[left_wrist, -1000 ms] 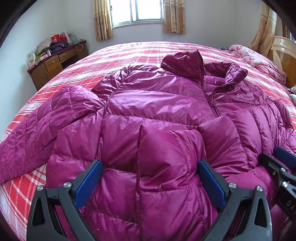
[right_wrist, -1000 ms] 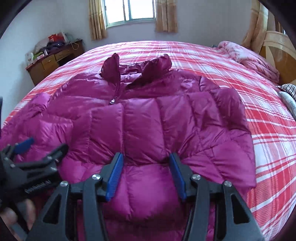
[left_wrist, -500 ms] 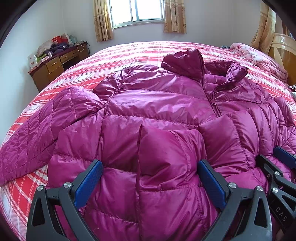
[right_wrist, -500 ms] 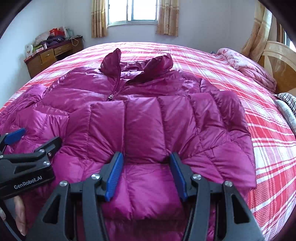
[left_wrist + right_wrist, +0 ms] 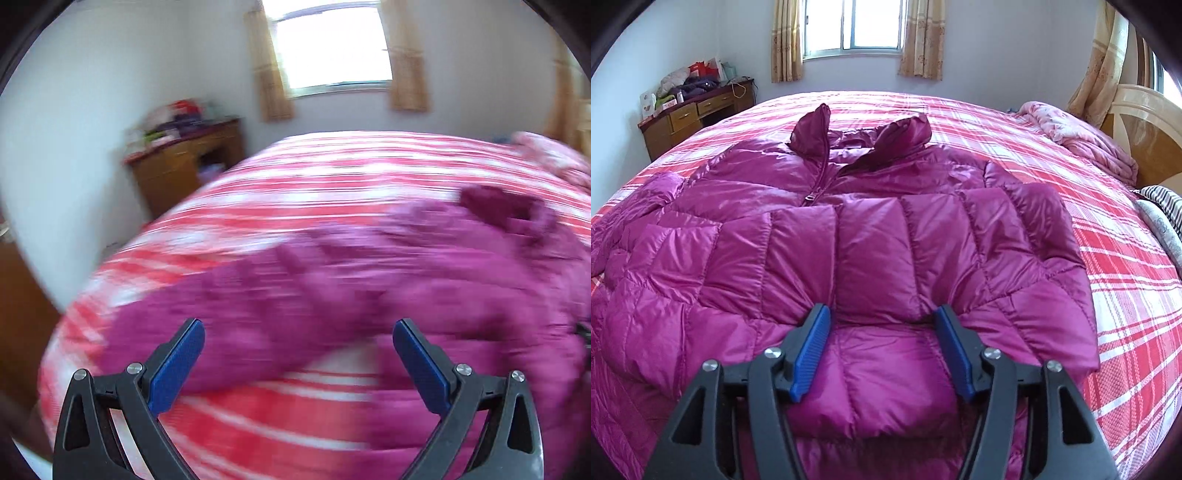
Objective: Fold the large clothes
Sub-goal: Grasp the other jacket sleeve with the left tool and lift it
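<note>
- R gripper (image 5: 882, 347): jaws have just been opening; blue pads (image 5: 812, 350) sit either side of a puffy fold at the jacket hem, fabric between them, pads at its edges but no clear squeeze now.
- L gripper (image 5: 298, 363): jaws wide apart, nothing between; view heavily motion-blurred. It hangs over the bedspread (image 5: 332, 192) w/ the jacket's sleeve (image 5: 258, 306) just beyond the tips.
- Magenta quilted down jacket (image 5: 871, 243): lies front-up, spread flat on the red/white plaid bedspread, hem nearest the R cam, collar (image 5: 860, 136) furthest. Zip part open at the neck, collar flaps standing up. Right-side sleeve folded in across the chest; other sleeve trails off to pic left.
- Pink crumpled quilt (image 5: 1082, 144) at far right edge of bed, by a wooden headboard (image 5: 1145, 129).
- Wooden desk (image 5: 694, 114) w/ clutter on top, far left by the wall.
- Window (image 5: 853, 26) w/ beige curtains on back wall.
</note>
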`<action>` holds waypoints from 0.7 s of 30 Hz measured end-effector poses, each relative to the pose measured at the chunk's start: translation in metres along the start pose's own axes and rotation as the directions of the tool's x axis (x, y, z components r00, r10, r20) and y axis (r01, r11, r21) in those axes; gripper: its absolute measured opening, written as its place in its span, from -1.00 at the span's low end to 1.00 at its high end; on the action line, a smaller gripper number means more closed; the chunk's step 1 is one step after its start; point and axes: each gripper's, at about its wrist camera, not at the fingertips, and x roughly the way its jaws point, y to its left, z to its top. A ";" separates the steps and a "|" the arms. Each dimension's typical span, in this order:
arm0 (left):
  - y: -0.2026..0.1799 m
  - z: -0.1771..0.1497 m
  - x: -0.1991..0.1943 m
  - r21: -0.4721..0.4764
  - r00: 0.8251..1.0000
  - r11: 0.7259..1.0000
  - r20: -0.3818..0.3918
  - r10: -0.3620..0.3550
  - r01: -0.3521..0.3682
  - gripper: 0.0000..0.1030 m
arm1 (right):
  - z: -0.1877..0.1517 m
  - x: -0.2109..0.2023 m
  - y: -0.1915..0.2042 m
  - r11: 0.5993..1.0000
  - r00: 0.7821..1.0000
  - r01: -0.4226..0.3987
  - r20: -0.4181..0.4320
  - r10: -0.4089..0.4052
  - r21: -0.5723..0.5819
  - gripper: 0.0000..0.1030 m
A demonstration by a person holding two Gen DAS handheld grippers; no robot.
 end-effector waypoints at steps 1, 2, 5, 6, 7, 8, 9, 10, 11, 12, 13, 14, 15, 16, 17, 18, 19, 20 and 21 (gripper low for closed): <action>0.025 -0.002 0.008 -0.026 0.999 0.998 -0.014 0.053 -0.053 0.98 | 0.000 0.000 0.000 1.000 1.000 0.000 0.002 0.000 0.000 0.25; 0.044 -0.005 0.014 -0.050 0.995 0.994 -0.029 0.094 -0.096 0.98 | -0.001 0.000 0.000 1.000 1.000 0.000 0.003 0.000 0.000 0.25; 0.112 -0.019 0.033 -0.176 0.976 0.963 -0.111 0.189 -0.206 0.98 | 0.000 -0.001 0.000 1.000 1.000 0.002 0.005 -0.002 -0.002 0.26; 0.131 -0.025 0.038 -0.225 0.970 0.948 -0.142 0.197 -0.225 0.98 | 0.000 -0.001 0.000 1.000 1.000 0.002 0.005 -0.002 -0.002 0.27; 0.148 -0.031 0.042 -0.270 0.967 0.934 -0.166 0.194 -0.233 0.98 | -0.001 -0.001 0.000 1.000 1.000 0.002 0.005 -0.002 -0.002 0.27; 0.159 -0.037 0.046 -0.305 0.965 0.922 -0.183 0.188 -0.238 0.98 | -0.001 -0.001 0.000 1.000 1.000 0.002 0.005 -0.002 -0.002 0.27; 0.165 -0.040 0.050 -0.325 0.964 0.915 -0.194 0.181 -0.238 0.98 | -0.001 -0.001 0.001 1.000 1.000 0.003 0.005 -0.003 -0.002 0.27; 0.170 -0.044 0.054 -0.348 0.966 0.910 -0.202 0.161 -0.225 0.98 | -0.001 -0.001 0.001 1.000 1.000 0.004 0.005 -0.004 -0.003 0.27; 0.171 -0.046 0.057 -0.357 0.968 0.909 -0.206 0.146 -0.214 0.98 | -0.001 -0.001 0.001 1.000 1.000 0.005 0.005 -0.005 -0.003 0.28; 0.172 -0.048 0.060 -0.371 0.970 0.907 -0.209 0.126 -0.198 0.98 | -0.001 -0.001 0.001 1.000 1.000 0.006 0.006 -0.006 -0.003 0.28; 0.172 -0.048 0.062 -0.382 0.973 0.907 -0.204 0.104 -0.177 0.98 | -0.001 -0.001 0.000 1.000 1.000 0.006 0.007 -0.006 -0.003 0.28; 0.170 -0.047 0.064 -0.391 0.977 0.908 -0.196 0.081 -0.153 0.96 | -0.001 -0.001 0.000 1.000 1.000 0.008 0.007 -0.008 -0.003 0.30; 0.169 -0.047 0.067 -0.393 0.980 0.910 -0.190 0.061 -0.133 0.81 | -0.001 -0.001 0.000 1.000 1.000 0.009 0.007 -0.009 -0.004 0.31; 0.164 -0.047 0.070 -0.389 0.980 0.913 -0.193 0.049 -0.122 0.50 | -0.001 -0.002 0.000 1.000 1.000 0.011 0.008 -0.011 -0.004 0.31; 0.162 -0.047 0.074 -0.382 0.978 0.917 -0.207 0.035 -0.114 0.33 | -0.001 -0.002 0.000 1.000 1.000 0.012 0.008 -0.012 -0.005 0.32; 0.153 -0.045 0.075 -0.375 0.976 0.919 -0.216 0.039 -0.120 0.05 | -0.001 -0.002 0.000 1.000 1.000 0.011 0.008 -0.011 -0.005 0.32; 0.152 -0.042 0.077 -0.368 0.975 0.921 -0.218 0.044 -0.124 -0.19 | -0.001 -0.002 0.000 1.000 1.000 0.011 0.009 -0.011 -0.005 0.32; 0.151 -0.041 0.076 -0.362 0.977 0.925 -0.211 0.037 -0.114 -0.29 | -0.001 -0.002 0.000 1.000 1.000 0.010 0.009 -0.010 -0.004 0.32; 0.150 -0.039 0.072 -0.353 0.980 0.930 -0.196 0.035 -0.104 -0.47 | -0.001 -0.002 0.000 1.000 1.000 0.010 0.009 -0.010 -0.005 0.32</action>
